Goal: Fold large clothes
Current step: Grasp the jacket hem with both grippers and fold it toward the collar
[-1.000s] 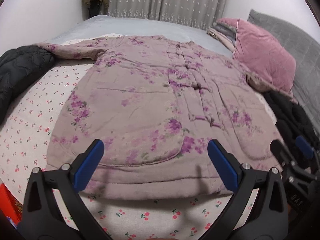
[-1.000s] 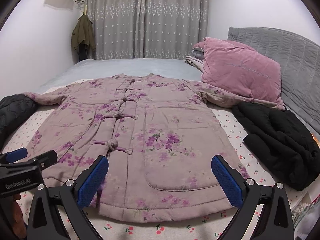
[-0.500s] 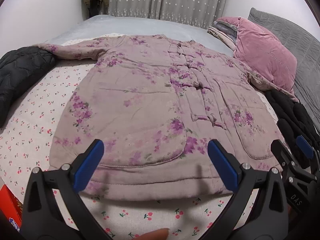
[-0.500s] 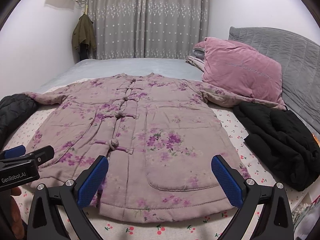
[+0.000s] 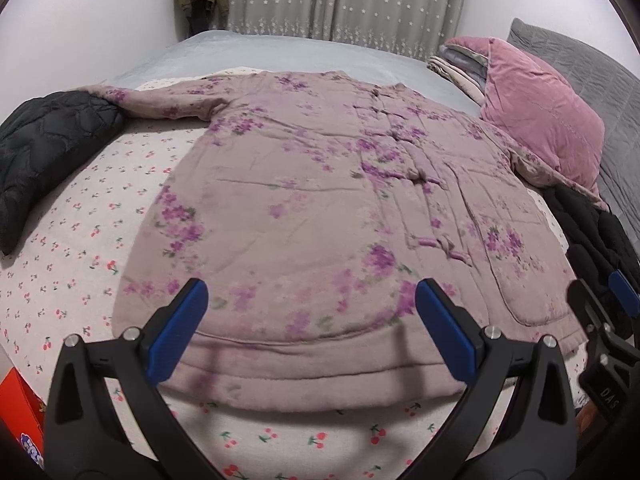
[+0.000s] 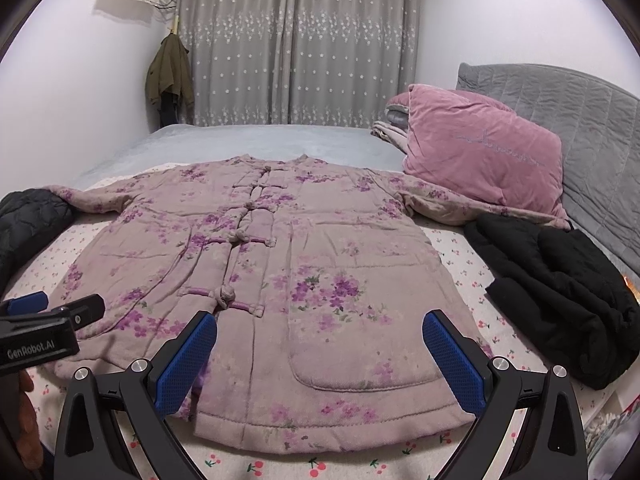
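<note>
A padded mauve jacket with purple flowers (image 5: 304, 208) (image 6: 320, 264) lies flat and face up on the bed, knot buttons closed, both sleeves spread out sideways. Its hem runs along the near edge of the bed. My left gripper (image 5: 312, 320) hovers open above the hem's left half, holding nothing. Over the hem's right half, near the patch pocket (image 6: 360, 360), my right gripper (image 6: 320, 344) is open and holds nothing. The right gripper's fingers (image 5: 600, 320) show at the left wrist view's right edge. The left gripper's fingers (image 6: 52, 312) show at the right wrist view's left edge.
A cherry-print sheet (image 5: 80, 240) covers the bed. A black quilted garment (image 5: 44, 152) lies at the left over one cuff, another black garment (image 6: 560, 292) at the right. A pink pillow (image 6: 480, 160) leans on the grey headboard (image 6: 592, 128). An orange box (image 5: 20, 420) sits lower left.
Both grippers have drifted slightly back and to the left, so the jacket sits a little farther off and more to the right. Both stay open. The jacket has not moved.
</note>
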